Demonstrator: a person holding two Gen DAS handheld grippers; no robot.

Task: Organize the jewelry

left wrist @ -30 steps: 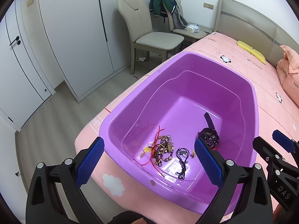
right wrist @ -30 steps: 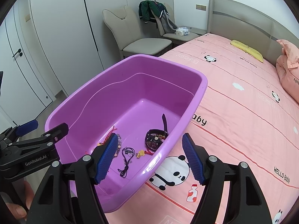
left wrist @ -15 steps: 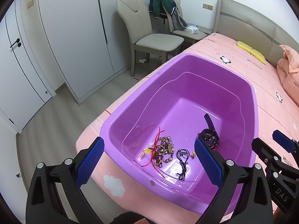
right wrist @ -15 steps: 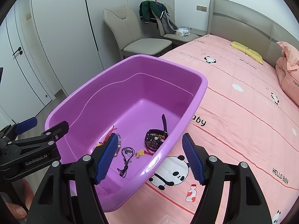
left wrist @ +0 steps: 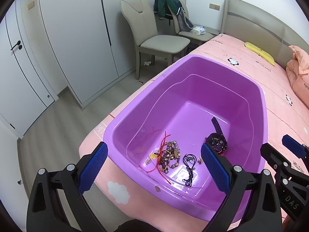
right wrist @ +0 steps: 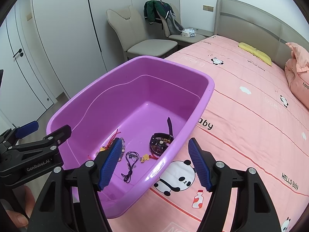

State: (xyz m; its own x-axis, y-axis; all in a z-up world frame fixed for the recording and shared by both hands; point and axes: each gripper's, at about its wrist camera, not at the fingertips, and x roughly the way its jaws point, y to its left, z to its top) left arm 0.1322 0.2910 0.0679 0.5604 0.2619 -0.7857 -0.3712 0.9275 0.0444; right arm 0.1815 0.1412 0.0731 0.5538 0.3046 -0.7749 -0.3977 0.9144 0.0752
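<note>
- Both grippers are hovering over the near end of the purple tub (left wrist: 262, 104) on the pink bed (right wrist: 251, 100); compared with a second ago the views are barely drifting, and the tub's contents are lying as they did.
- Left gripper (left wrist: 154, 166): blue pads spread wide, pinching nothing. Right gripper (right wrist: 154, 160): likewise spread and empty, straddling the tub's rim.
- Jewelry is sitting on the tub floor: tangled bead bracelets with red cord (left wrist: 170, 154), a dark cord necklace (left wrist: 189, 166), a small yellow charm (right wrist: 145, 158), and a watch (right wrist: 160, 143).
- Judgement: nothing is changing for the task; this fits either jewelry awaiting sorting or jewelry already gathered in.
- Readable writing: "GenRobot.AI" on the left gripper's body, "DAS" on the right one, "HELLO Baby" on the bedsheet.
</note>
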